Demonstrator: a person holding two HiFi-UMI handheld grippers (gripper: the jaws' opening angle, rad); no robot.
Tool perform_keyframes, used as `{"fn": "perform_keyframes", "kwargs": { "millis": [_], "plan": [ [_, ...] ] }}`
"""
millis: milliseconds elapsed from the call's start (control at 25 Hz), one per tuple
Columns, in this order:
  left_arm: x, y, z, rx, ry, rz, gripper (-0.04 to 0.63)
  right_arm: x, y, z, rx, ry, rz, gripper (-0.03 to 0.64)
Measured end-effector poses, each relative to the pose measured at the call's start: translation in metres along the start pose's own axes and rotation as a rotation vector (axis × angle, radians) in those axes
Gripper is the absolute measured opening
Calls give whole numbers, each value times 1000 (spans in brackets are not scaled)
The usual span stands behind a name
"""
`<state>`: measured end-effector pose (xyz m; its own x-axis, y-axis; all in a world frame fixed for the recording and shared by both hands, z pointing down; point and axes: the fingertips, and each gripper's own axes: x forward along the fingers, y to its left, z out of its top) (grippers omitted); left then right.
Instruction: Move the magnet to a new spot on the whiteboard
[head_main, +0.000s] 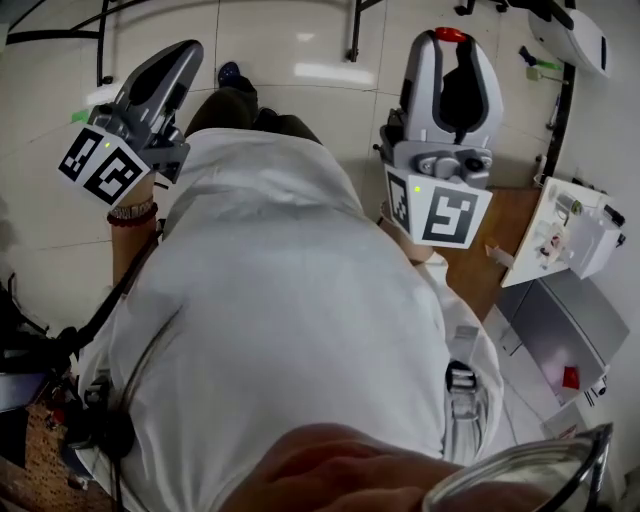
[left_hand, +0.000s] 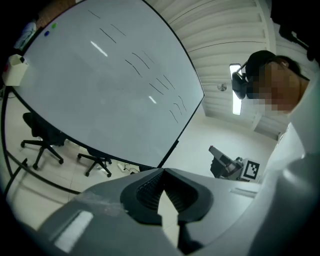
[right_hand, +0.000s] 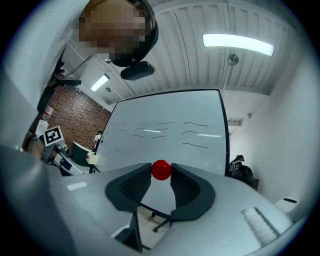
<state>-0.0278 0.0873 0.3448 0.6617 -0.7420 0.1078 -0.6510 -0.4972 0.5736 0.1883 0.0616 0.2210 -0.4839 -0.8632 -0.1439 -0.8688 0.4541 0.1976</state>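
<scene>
Whiteboard (right_hand: 170, 135): upright on a dark-framed stand, with a few short dark strokes on its white face. It fills much of the left gripper view (left_hand: 100, 85).
Person (head_main: 290, 300): in a white shirt, seen from above, with one tool raised at each side of the torso.
Office chairs (left_hand: 42, 140): dark, on castors, standing on the floor beside the board.
Left hand-held gripper (left_hand: 162, 171): its ribbed tips are pressed together with nothing between them.
Right hand-held gripper (right_hand: 161, 174): it pinches the magnet at its very tips.
Magnet (right_hand: 161, 170): a small red ball held in the air, with the board's lower edge well behind it. In the head view it shows red at the tool's far end (head_main: 452, 34).
</scene>
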Motion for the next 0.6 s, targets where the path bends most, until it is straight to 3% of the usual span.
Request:
{"fn": "perform_keyframes", "kwargs": {
  "millis": [240, 600],
  "plan": [
    [-15, 20, 4, 9, -11, 46, -6, -7, 8, 0, 16, -13, 15, 123],
    [0, -5, -18, -15, 71, -65, -6, -27, 6, 4, 16, 1, -46, 123]
  ]
}}
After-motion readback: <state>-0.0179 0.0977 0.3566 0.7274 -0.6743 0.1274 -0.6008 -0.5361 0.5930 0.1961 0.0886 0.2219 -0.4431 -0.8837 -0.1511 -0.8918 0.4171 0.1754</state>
